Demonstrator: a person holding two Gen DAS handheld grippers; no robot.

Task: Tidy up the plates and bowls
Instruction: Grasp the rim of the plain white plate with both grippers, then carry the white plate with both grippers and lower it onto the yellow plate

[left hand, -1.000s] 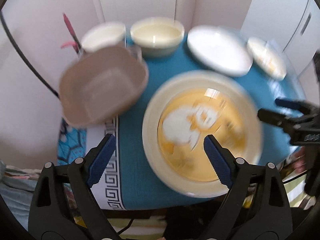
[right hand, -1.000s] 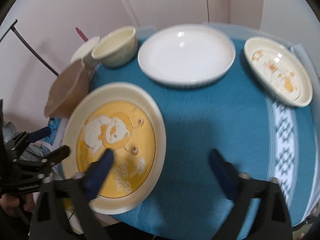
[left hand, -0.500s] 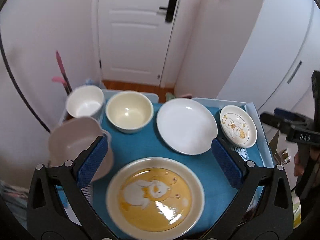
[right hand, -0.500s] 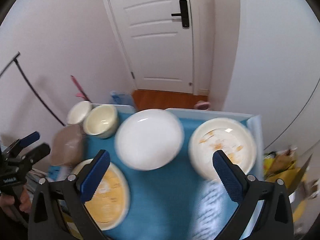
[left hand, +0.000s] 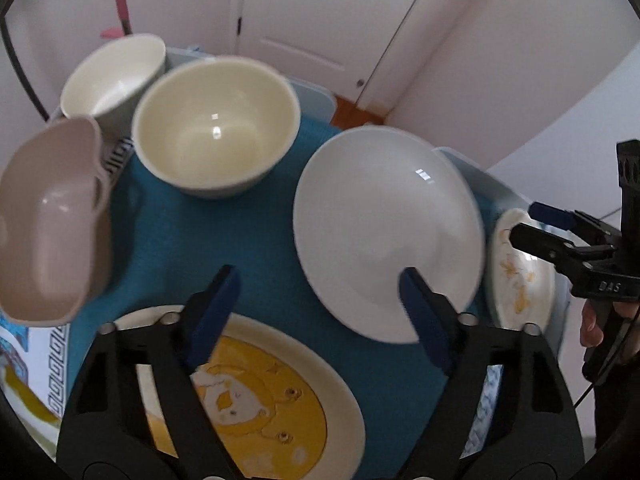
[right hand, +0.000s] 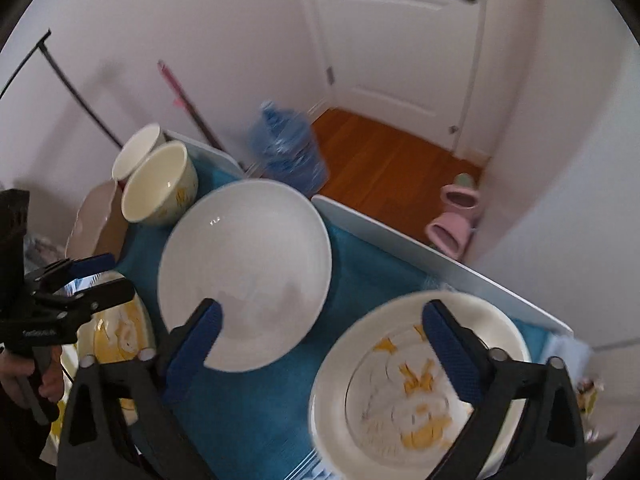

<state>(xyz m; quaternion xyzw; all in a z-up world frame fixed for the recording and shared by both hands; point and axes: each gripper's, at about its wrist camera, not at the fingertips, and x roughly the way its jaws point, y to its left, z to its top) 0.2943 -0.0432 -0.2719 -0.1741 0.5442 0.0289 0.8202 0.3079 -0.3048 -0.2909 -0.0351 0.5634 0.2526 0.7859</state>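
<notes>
My left tool (left hand: 316, 300) is closing, nothing between its jaws, white plate (left hand: 384, 232) at 1 o'clock. My right tool (right hand: 320, 336) is closing too, empty, over the duck plate (right hand: 416, 388).

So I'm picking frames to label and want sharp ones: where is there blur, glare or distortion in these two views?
Left wrist view: the pink bowl at the left edge is smeared and the fisheye bends the door frame; small highlights glint on the white plate. Right wrist view: the small duck plate and water bottle are motion-blurred, and the walls curve.
</notes>
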